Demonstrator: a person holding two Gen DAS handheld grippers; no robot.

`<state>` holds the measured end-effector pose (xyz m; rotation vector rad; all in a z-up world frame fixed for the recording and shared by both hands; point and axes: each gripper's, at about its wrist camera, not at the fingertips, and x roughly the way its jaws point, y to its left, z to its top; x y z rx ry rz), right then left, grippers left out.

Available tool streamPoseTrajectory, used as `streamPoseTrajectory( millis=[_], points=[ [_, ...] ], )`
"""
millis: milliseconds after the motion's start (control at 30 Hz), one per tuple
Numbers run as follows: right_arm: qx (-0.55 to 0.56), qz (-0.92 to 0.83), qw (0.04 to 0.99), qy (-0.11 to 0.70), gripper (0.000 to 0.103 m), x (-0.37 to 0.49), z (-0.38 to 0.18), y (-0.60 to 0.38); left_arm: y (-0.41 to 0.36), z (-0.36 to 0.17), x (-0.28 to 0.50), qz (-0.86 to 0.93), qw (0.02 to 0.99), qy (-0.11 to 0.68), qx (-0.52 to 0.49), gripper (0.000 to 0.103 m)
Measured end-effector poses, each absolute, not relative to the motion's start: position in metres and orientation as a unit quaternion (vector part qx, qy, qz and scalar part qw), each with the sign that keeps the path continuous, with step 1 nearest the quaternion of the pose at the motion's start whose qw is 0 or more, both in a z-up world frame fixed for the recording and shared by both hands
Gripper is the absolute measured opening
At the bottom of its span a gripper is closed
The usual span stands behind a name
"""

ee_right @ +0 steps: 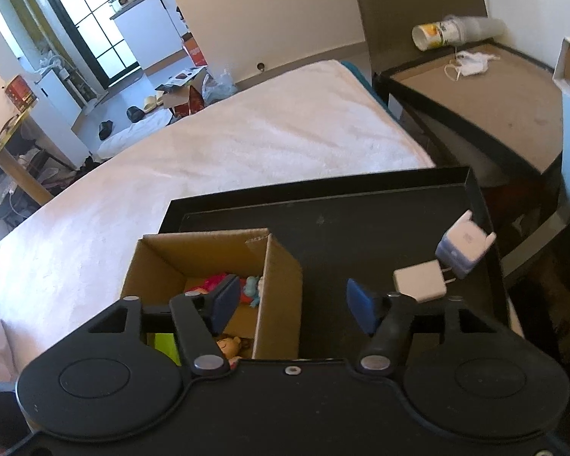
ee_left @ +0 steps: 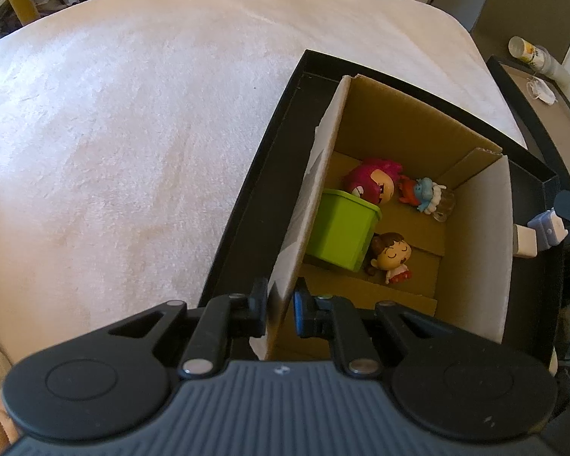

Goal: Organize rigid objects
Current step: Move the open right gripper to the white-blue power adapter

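My left hand-held gripper [ee_left: 279, 309] pinches the cardboard box [ee_left: 399, 121] wall; the toys lie inside. My right hand-held gripper [ee_right: 290, 304] is spread, empty. The white charger [ee_right: 421, 279], seemingly plugged into an adapter [ee_right: 461, 247], could snag or slip when grabbed.

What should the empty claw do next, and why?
Probably ease the right claw, open and empty, toward the white charger on the black tray. The toys already lie in the cardboard box, which the left claw grips by its wall.
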<state>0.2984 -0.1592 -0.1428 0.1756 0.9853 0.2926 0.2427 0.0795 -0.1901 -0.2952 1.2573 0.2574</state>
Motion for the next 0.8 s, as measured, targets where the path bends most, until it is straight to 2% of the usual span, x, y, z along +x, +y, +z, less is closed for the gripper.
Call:
streamPoseTrajectory(
  millis=[800],
  points=[
    [0.030, 0.091, 0.876, 0.473, 0.063, 0.347, -0.187, -0.223, 0.064, -0.189, 0.250, 0.154, 0.782, 0.595, -0.106, 0.013]
  ],
)
